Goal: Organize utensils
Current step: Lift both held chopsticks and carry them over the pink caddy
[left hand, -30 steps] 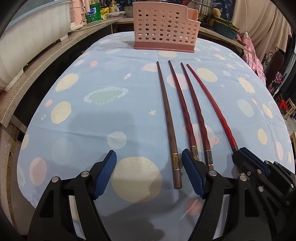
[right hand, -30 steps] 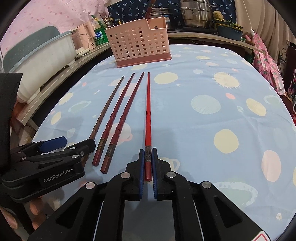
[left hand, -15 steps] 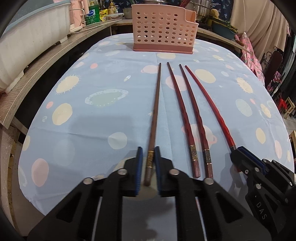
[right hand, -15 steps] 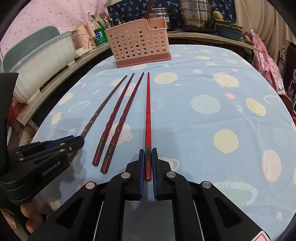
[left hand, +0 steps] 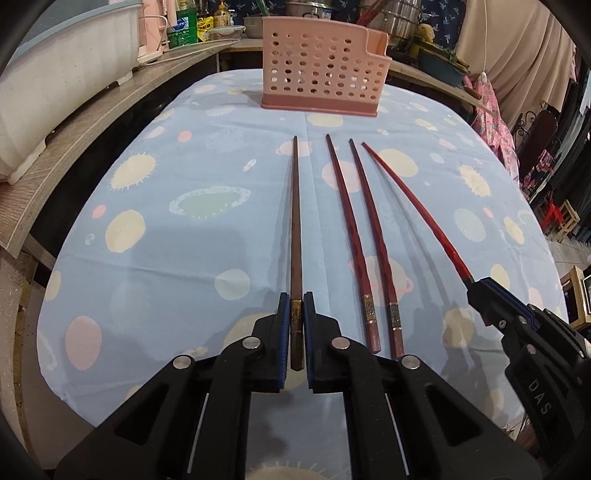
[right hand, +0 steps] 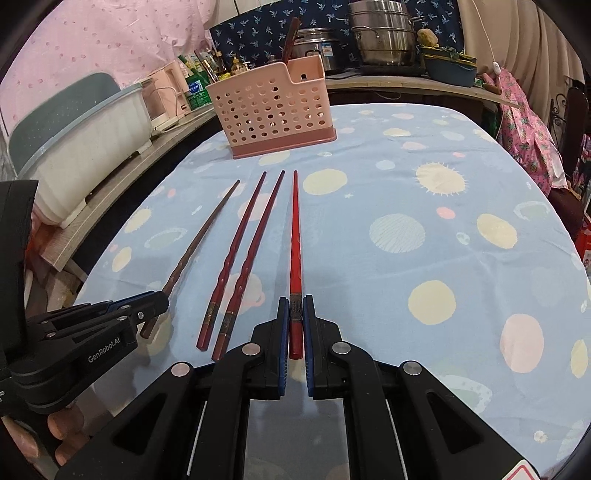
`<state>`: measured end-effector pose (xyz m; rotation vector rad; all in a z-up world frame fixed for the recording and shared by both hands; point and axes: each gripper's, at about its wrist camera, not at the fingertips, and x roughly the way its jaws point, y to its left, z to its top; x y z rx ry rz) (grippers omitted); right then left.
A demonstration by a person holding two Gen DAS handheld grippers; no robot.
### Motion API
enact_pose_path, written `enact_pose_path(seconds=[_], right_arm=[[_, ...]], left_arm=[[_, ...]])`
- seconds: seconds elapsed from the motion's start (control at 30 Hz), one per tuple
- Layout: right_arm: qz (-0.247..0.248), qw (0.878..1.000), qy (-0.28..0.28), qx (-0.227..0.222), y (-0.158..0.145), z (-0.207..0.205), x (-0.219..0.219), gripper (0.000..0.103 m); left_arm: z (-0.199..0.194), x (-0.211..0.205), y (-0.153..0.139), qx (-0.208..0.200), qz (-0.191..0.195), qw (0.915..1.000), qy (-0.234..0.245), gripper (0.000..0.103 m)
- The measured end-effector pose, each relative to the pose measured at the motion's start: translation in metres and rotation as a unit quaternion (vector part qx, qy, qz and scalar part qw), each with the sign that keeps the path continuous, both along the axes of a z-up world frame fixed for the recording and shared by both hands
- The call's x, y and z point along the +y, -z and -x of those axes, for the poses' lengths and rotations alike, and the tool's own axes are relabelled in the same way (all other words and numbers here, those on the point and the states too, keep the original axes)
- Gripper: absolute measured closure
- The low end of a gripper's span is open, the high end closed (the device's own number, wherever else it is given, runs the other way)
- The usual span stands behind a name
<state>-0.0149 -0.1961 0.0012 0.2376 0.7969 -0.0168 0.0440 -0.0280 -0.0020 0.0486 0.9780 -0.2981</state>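
Nearest the left wrist camera, the left claw (left hand: 296,328) is pressed together on the thick end of the brown chopstick (left hand: 295,229), blue pads (left hand: 282,332) squeezing its gold band from both sides; its jaws have just been closing onto it. The stick runs straight ahead along the blue planet-print cloth of the worktop (left hand: 184,258), tip toward the far end.

In the right wrist view, the right claw (right hand: 295,325) pinches the thick end of the bright red chopstick (right hand: 294,240) in the same way, that stick also pointing away. Whether either gripped end is raised off the cloth or resting on it is hard to tell from these angles.

Between the two held sticks lie two dark red chopsticks (left hand: 354,240), side by side and nearly parallel, gold-banded ends near the claws, both free of any grip.

Beyond the four tips, well apart from them, a pink perforated utensil basket (left hand: 321,70) stands upright near the far edge of the worktop. Behind it, steel pots (right hand: 384,33) and bottles (right hand: 195,88) crowd a wooden counter, and a white tub (right hand: 85,147) sits at the left.
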Motion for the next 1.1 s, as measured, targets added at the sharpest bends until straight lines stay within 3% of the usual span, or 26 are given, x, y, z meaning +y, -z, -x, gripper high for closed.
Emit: enact_pose_path(seconds=[0.47, 0.77, 1.1], right_arm=[[-0.013, 0.996, 0.02, -0.088, -0.075, -0.007, -0.026, 0.096], [-0.03, 0.988, 0.03, -0.147, -0.13, -0.024, -0.052, 0.096], [-0.068, 0.983, 0.027, -0.167, -0.167, -0.061, -0.075, 0.096]], left_arm=[[-0.015, 0.011, -0.067, -0.055, 0.036, 0.9978, -0.005, 0.096], [-0.047, 0.007, -0.122, -0.103, 0.057, 0.993, -0.009, 0.096], [-0.088, -0.001, -0.17, -0.144, 0.072, 0.9869, -0.009, 0.096]])
